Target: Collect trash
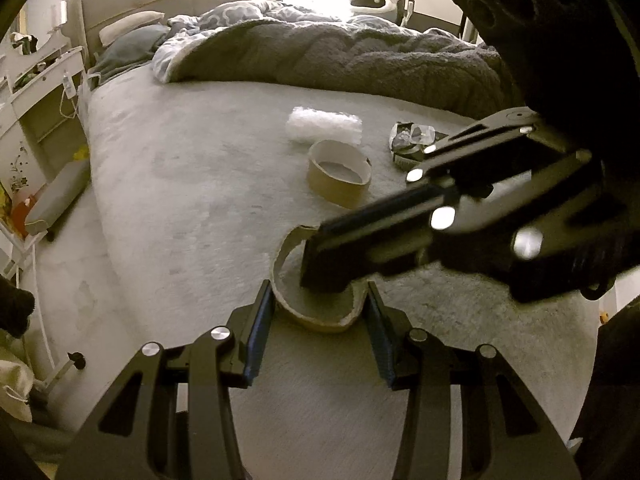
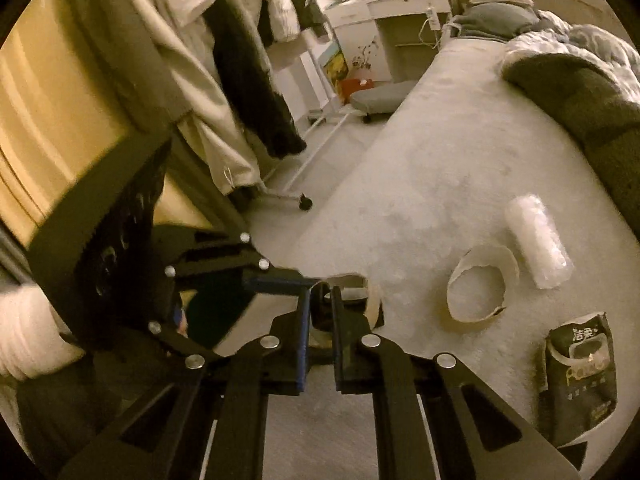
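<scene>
Bed (image 1: 180, 184) w/ pale fuzzy cover, trash scattered on it. Nearest piece: cardboard tape ring (image 1: 316, 312), torn open on one side, lying flat near bed edge. Left gripper (image 1: 320, 324) low at 6 o'clock, fingers spread either side of ring, not yet pinching, probably bracketing it so it can't slide. Right gripper (image 1: 328, 268) reaching in from 3 o'clock, tips down inside ring; right view shows fingers (image 2: 302, 332) narrowed, gap small, seemingly around ring wall, contact unclear. Looks like joint pickup of floppy ring. Further up at 12 o'clock: second cardboard ring (image 1: 340, 178), also standing on edge. Beyond that, roll of bubble wrap (image 1: 324, 124). At 1 o'clock, dark crumpled wrapper (image 1: 412, 142). All three untouched, well apart from both grippers. Rumpled grey blanket (image 1: 360, 56) behind.
</scene>
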A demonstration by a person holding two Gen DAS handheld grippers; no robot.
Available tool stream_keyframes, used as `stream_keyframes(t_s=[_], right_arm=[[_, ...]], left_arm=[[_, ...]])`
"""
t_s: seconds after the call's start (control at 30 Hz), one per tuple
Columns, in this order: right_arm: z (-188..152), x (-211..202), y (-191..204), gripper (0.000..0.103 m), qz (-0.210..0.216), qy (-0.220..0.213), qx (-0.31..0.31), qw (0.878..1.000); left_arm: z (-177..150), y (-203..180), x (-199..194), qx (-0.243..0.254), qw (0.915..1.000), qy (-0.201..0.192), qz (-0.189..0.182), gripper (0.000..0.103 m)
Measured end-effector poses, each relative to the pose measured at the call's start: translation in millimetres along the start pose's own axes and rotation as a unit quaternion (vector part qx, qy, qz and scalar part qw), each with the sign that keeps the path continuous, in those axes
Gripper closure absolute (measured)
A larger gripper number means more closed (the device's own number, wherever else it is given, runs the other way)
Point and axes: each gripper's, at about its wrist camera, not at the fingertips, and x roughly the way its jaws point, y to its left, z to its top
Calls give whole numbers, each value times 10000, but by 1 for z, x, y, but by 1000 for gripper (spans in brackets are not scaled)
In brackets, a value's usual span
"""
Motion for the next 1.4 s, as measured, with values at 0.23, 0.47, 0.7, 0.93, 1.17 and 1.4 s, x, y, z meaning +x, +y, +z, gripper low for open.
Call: stream_keyframes(t_s=[0.23, 0.47, 0.7, 0.93, 1.17, 1.4], right_arm=[[13, -4, -1, 93, 511, -269, 720, 9957], [24, 4, 12, 95, 1117, -507, 1269, 9843], [37, 17, 32, 96, 1393, -546, 1384, 9790], [48, 38, 53, 96, 1650, -452, 1402, 9752], [56, 63, 72, 96, 1933, -372, 1545, 9682], [66, 75, 87, 96, 2163, -424, 1626, 9618]], left_arm=[[-6, 18, -18, -211, 9996, -185, 65, 56], [-18, 34, -37, -414, 9981, -433, 130, 56], [-28, 51, -58, -568, 9962, -640, 190, 56], [-39, 65, -76, -672, 9945, -763, 262, 57], [-53, 84, -92, -845, 9924, -828, 337, 57], [-69, 96, -104, -920, 9912, -853, 431, 57]])
